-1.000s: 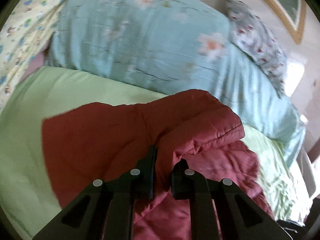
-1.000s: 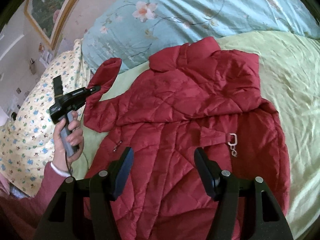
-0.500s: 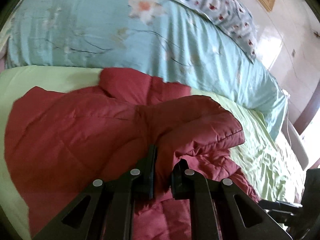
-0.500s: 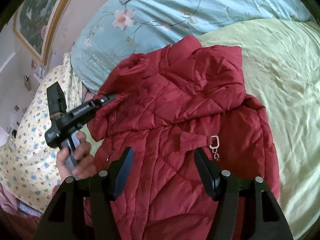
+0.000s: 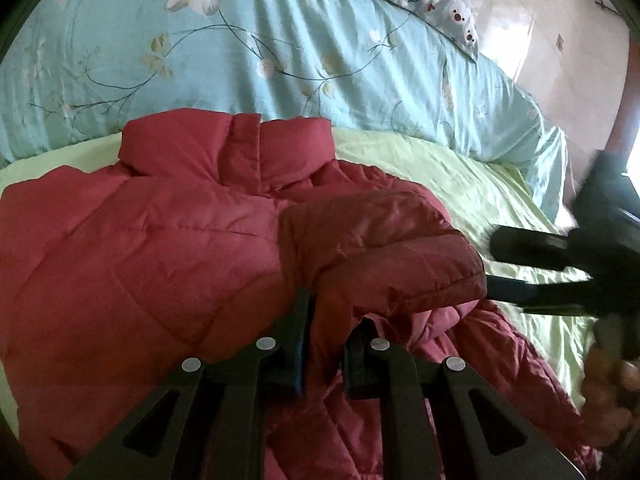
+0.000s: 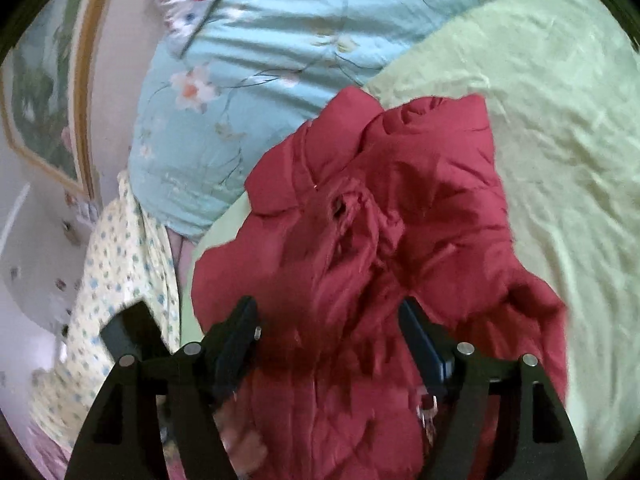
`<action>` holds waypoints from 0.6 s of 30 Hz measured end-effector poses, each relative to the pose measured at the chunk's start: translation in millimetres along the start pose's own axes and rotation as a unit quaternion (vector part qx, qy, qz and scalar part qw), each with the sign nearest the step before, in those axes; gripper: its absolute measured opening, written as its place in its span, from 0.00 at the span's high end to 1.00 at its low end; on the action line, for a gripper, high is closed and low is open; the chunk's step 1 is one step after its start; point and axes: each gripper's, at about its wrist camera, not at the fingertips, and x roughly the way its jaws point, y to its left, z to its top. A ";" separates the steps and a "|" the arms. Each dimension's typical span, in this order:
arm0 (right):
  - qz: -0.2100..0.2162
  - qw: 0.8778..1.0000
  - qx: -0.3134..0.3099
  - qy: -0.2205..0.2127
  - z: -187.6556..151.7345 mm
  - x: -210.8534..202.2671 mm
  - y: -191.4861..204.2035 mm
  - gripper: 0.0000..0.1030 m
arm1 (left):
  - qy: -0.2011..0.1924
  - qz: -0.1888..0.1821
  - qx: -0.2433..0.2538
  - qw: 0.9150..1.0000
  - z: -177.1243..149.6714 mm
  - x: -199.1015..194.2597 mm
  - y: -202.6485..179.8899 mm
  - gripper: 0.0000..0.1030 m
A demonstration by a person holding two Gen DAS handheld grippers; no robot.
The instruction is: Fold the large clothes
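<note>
Dark red quilted puffer jacket [image 5: 152,248] lying on pale green bedsheet [image 5: 460,176], collar at far end from both grippers. Left gripper [image 5: 326,320] pinching sleeve cuff [image 5: 404,264], holding it over jacket body. Right gripper [image 6: 328,332] opening wide above jacket's lower part, nothing pressed between jaws. Folding looking early: one sleeve coming across, other sleeve and body folds remaining. Light blue floral quilt [image 5: 280,40] lying beyond collar.
</note>
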 end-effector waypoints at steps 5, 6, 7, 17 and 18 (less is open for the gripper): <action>0.045 0.997 0.050 0.029 18.9 40.7 -19.6 0.37 | 0.016 0.000 0.007 1.000 0.3 6.5 2.8 0.80; 0.046 0.997 0.051 0.031 20.6 46.8 -20.2 0.62 | 0.023 0.001 0.007 1.000 -0.1 7.4 2.7 0.73; 0.037 0.998 0.050 0.032 21.7 51.0 -20.3 0.87 | 0.031 0.002 0.007 0.999 0.5 9.0 2.8 0.69; -0.004 1.000 0.025 -0.005 30.9 45.3 -12.0 0.94 | 0.015 0.030 0.006 0.999 -5.4 -35.1 5.3 0.01; -0.008 1.000 0.019 -0.013 32.0 39.8 -10.4 0.94 | 0.010 0.038 0.002 0.999 -5.2 -42.5 10.0 0.01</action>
